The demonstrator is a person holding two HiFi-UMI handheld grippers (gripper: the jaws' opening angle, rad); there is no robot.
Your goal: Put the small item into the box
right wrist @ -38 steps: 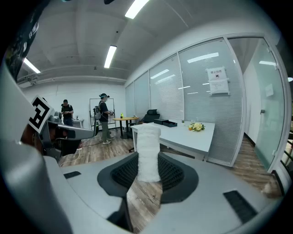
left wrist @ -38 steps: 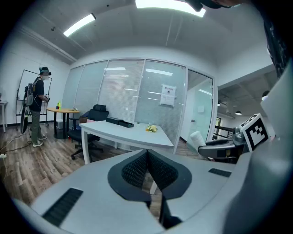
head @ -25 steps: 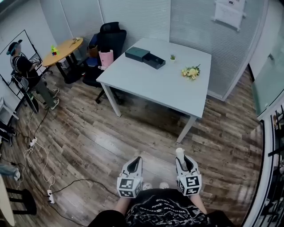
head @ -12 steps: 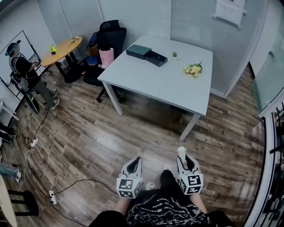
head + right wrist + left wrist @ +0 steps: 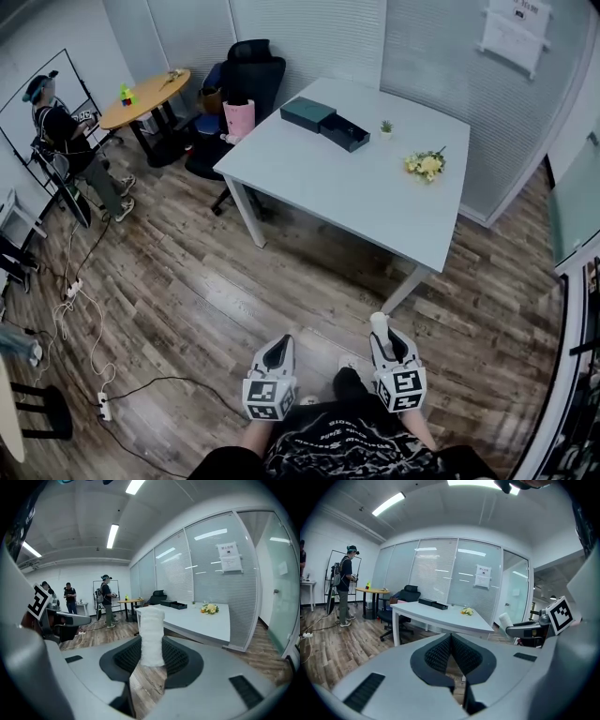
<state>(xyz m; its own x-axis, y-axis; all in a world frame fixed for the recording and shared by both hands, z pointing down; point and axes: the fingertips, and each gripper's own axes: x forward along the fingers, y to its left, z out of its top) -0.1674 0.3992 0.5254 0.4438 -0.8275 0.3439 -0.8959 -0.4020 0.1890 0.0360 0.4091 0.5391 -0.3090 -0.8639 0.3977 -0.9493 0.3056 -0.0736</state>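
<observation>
Transport step, by the look of it. White textured roll (image 5: 152, 637) clamped upright in the right tool (image 5: 383, 339), well apart from the open dark box (image 5: 343, 132) at the far side of the white worktop (image 5: 356, 197). Nothing in the clenched left tool (image 5: 278, 347). Next, probably: cross the floor (image 5: 187, 291) to the worktop, reach over to the box beside its lid (image 5: 307, 113), lower the roll in, release.

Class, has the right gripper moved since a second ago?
Yes. The right gripper, with its roll, has come nearer the leg of the table.
</observation>
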